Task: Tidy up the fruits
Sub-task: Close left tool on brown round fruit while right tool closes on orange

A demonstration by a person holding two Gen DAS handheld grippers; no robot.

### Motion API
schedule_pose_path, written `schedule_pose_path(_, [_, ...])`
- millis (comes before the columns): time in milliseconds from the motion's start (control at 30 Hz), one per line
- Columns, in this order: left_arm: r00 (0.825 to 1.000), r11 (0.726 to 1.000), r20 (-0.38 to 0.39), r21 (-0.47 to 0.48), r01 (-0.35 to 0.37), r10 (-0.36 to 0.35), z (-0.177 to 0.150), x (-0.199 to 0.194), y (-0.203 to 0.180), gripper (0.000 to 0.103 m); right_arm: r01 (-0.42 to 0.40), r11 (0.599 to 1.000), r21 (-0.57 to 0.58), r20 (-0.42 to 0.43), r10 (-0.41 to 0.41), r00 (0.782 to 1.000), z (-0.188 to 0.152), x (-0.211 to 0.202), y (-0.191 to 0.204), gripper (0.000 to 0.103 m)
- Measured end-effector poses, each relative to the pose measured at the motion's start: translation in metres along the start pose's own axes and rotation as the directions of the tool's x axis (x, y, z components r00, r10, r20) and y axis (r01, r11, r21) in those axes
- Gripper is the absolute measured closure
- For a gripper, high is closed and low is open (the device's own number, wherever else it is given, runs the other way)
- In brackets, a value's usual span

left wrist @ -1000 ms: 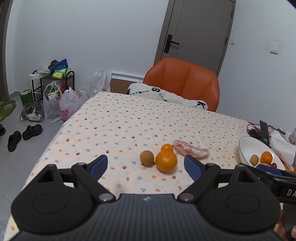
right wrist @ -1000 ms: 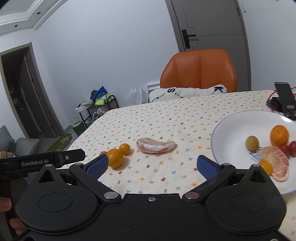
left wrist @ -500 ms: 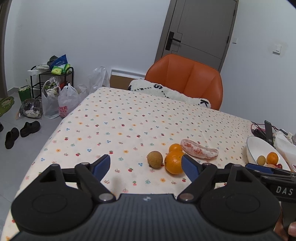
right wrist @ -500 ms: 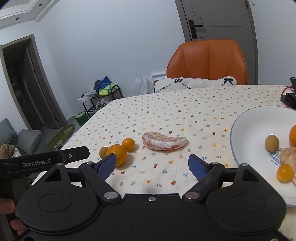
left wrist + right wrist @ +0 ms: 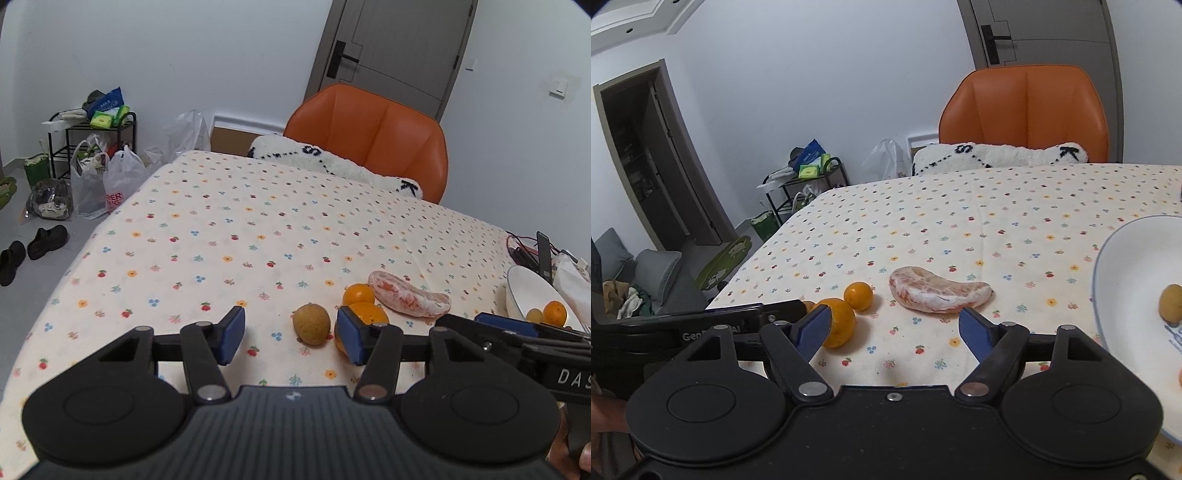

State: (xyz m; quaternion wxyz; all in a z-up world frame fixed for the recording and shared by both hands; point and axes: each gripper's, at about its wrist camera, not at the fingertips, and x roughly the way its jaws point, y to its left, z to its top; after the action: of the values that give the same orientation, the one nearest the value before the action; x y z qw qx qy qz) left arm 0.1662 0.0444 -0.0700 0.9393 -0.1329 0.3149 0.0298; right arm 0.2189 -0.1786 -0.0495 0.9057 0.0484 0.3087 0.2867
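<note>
"DAS" in white letters on right gripper [image 5: 532, 334] body, cut off by frame edge. "Gen" in white on left gripper [image 5: 798, 314] body, rest hidden. "PER" in red on plastic bag [image 5: 120, 184]. "S" and "K" in black on white cushion [image 5: 332, 168].

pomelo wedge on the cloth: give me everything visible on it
The pomelo wedge is a peeled, curved crescent segment, pink-orange flesh under a whitish membrane. It lies flat on the tablecloth, thick end toward the small orange, thin end toward the plate. The right view shows a gap to the orange; in the left view they overlap. Neither gripper touches it.
</note>
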Motion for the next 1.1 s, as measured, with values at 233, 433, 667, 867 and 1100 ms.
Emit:
schedule_pose_path(233, [1.000, 1.000, 0.007, 0.013, 0.024, -0.024, 0.004, 0.009, -0.002, 0.065, -0.032, 0.999, -0.002, -0.016, 0.032, 0.999, 0.004, 0.010, 0.007, 0.033])
schedule_pose_path(433, [0.998, 0.999, -0.034, 0.014, 0.051, -0.051, -0.002, 0.018, -0.001, 0.080, -0.057, 0.998, -0.011, -0.032, 0.057, 0.998, 0.004, 0.019, 0.016, 0.039])
schedule_pose_path(667, [0.998, 0.998, -0.035, -0.007, 0.057, -0.058, -0.002, 0.013, 0.008, 0.081, -0.071, 0.997, 0.000, -0.056, 0.071, 0.996, 0.002, 0.029, 0.021, 0.042])
schedule_pose_path(867, [0.999, 0.999, -0.023, -0.020, 0.038, -0.038, -0.001, 0.003, 0.019, 0.081, -0.077, 0.997, -0.029, -0.088, 0.075, 0.993, -0.002, 0.042, 0.030, 0.065])
schedule_pose_path(1100, [1.000, 1.000, -0.005, -0.016, 0.026, -0.026, 0.002, -0.007, 0.016, 0.081, -0.067, 0.996, -0.056, -0.056, 0.064, 0.996, -0.004, 0.027, 0.035, 0.067])
